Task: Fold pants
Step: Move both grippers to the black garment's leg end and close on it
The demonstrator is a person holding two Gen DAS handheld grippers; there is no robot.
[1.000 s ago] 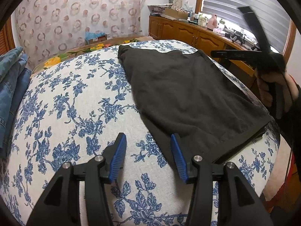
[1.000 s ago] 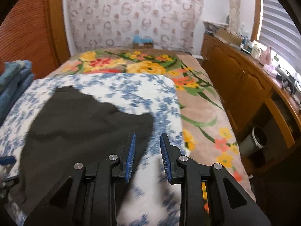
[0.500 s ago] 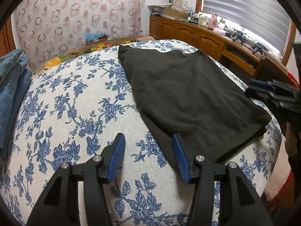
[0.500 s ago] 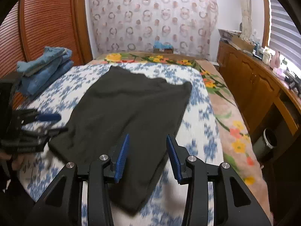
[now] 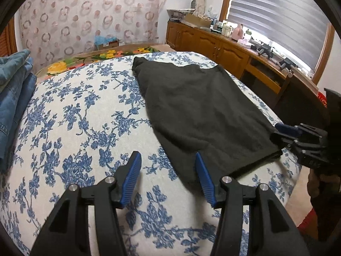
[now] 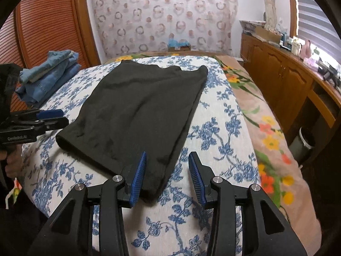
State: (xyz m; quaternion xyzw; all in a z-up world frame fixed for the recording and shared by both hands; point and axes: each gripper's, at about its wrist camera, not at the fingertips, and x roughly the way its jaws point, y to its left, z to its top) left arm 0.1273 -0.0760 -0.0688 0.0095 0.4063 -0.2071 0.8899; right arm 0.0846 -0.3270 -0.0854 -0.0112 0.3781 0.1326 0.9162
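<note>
The black pants (image 6: pixel 138 111) lie flat on the bed (image 6: pixel 215 140), on a white cover with blue flowers. They look already folded over once, with one short end near both grippers and the other end far up the bed. How many layers there are is hard to tell, because the cloth is so dark.

The left gripper (image 5: pixel 166 173) hangs low over the near left corner of the pants. Its blue fingers (image 5: pixel 133 178) are spread apart with nothing between them; one sits over the flowery cover and the other over the edge of the pants. In the right wrist view this gripper shows at the left edge (image 6: pixel 52 117), and small white writing on its side reads something like "GenRobot", but the end of the word is too small to read.

The right gripper (image 6: pixel 167 173) hangs over the near right corner of the pants. Its fingers (image 6: pixel 138 177) have just been opening and now stand apart, with the pants corner under the gap but not pinched. In the left wrist view it is cut off at the right edge (image 5: pixel 298 136).

A pile of blue jeans (image 6: pixel 49 72) sits at the left side of the bed, partly cut off in the left wrist view
</note>
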